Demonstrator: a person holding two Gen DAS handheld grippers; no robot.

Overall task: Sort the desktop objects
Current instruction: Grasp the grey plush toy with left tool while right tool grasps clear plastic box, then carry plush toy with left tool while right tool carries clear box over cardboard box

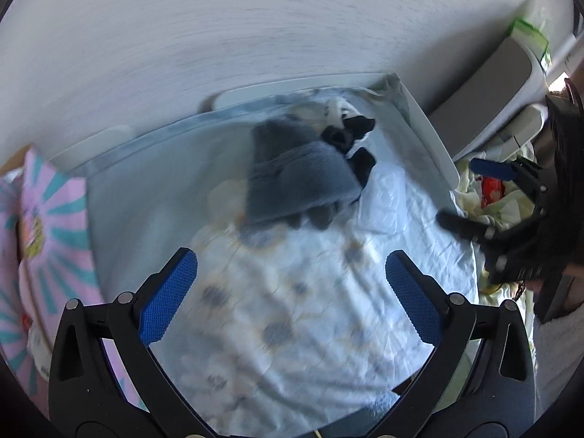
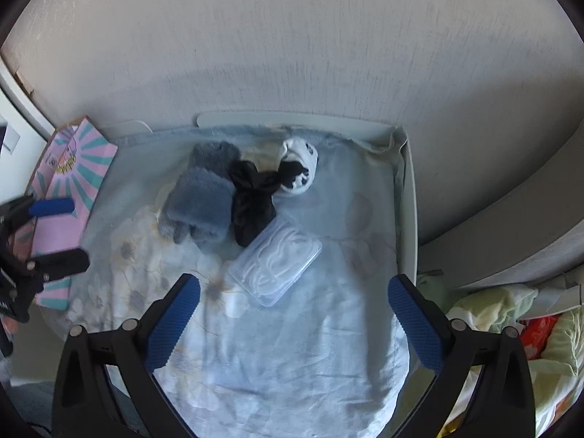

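On a table covered with a pale floral cloth (image 2: 292, 346) lie a fluffy grey item (image 2: 200, 197), a black fabric item (image 2: 253, 197), a white-and-black sock (image 2: 297, 168) and a clear plastic box (image 2: 275, 262). The grey item (image 1: 295, 179), black item (image 1: 354, 138) and clear box (image 1: 383, 200) also show, blurred, in the left wrist view. My left gripper (image 1: 292, 288) is open and empty above the cloth, short of the grey item. My right gripper (image 2: 294, 314) is open and empty, just in front of the clear box. Each gripper shows at the edge of the other's view.
A pink-and-teal patterned box (image 2: 69, 197) stands at the table's left edge. The white table rim (image 2: 410, 211) runs along the right and back, against a white wall. Green bedding with a red item (image 2: 540, 332) lies to the right.
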